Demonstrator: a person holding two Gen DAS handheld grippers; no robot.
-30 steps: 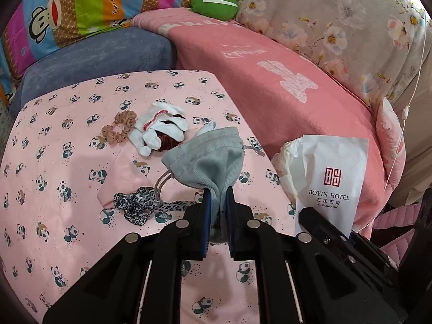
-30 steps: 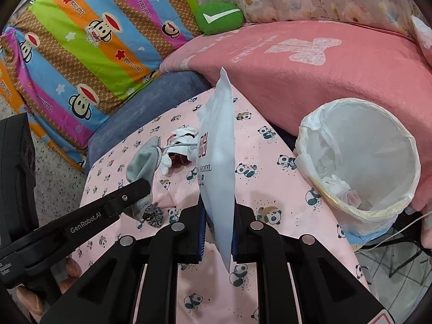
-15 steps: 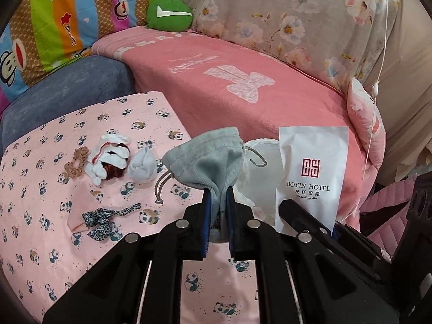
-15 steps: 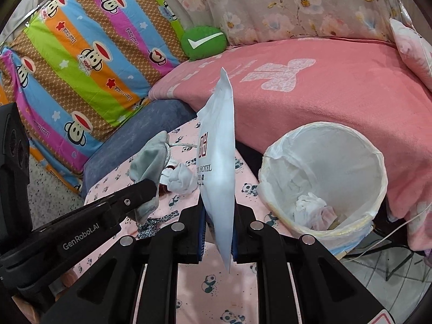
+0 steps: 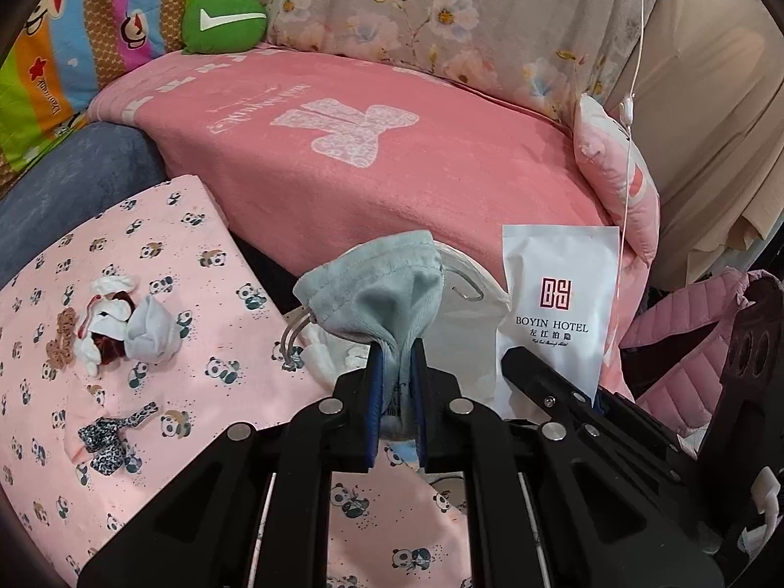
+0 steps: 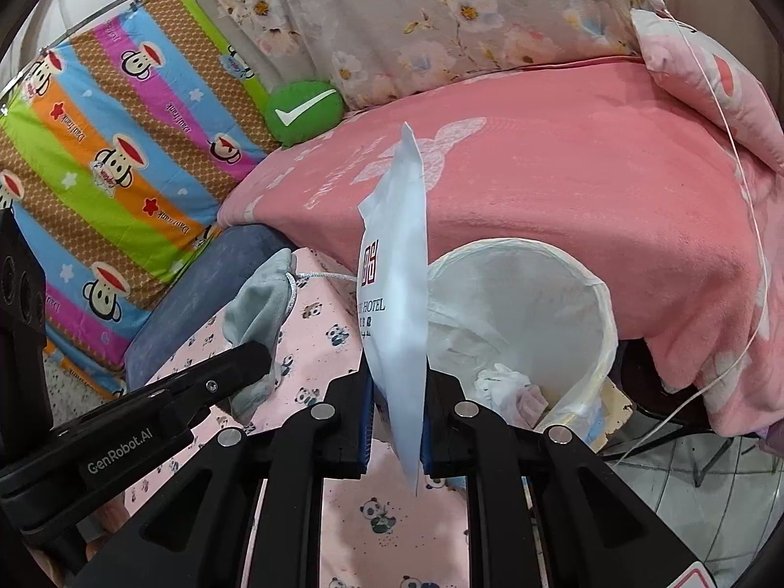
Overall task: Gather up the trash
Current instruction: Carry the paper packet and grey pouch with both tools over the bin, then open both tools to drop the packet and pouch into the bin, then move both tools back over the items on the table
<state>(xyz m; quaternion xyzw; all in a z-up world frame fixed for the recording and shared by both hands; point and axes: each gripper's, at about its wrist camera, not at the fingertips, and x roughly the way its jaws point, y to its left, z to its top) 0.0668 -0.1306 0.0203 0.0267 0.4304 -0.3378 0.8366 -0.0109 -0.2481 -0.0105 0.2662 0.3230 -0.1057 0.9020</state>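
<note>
My left gripper (image 5: 396, 357) is shut on a grey drawstring pouch (image 5: 377, 289), which stands up from the jaws just in front of the white-lined trash bin (image 5: 482, 289). My right gripper (image 6: 396, 382) is shut on a white Boyin Hotel packet (image 6: 394, 284), held edge-on beside the bin (image 6: 602, 313). In the left wrist view the packet (image 5: 556, 304) hangs to the right of the pouch. In the right wrist view the pouch (image 6: 259, 304) and the left gripper (image 6: 255, 357) show at the left. Crumpled tissue (image 6: 504, 382) lies inside the bin.
On the pink panda cloth (image 5: 186, 245) lie a white sock pile (image 5: 127, 323), a brown scrunchie (image 5: 61, 338) and a leopard-print tie (image 5: 110, 436). A pink blanket (image 5: 392, 157) covers the sofa behind the bin. A green cushion (image 5: 225, 19) sits at the back.
Both grippers have swung right, off the panda cloth toward the bin, each still holding its item. The bin's opening now sits straight ahead of the right gripper.
</note>
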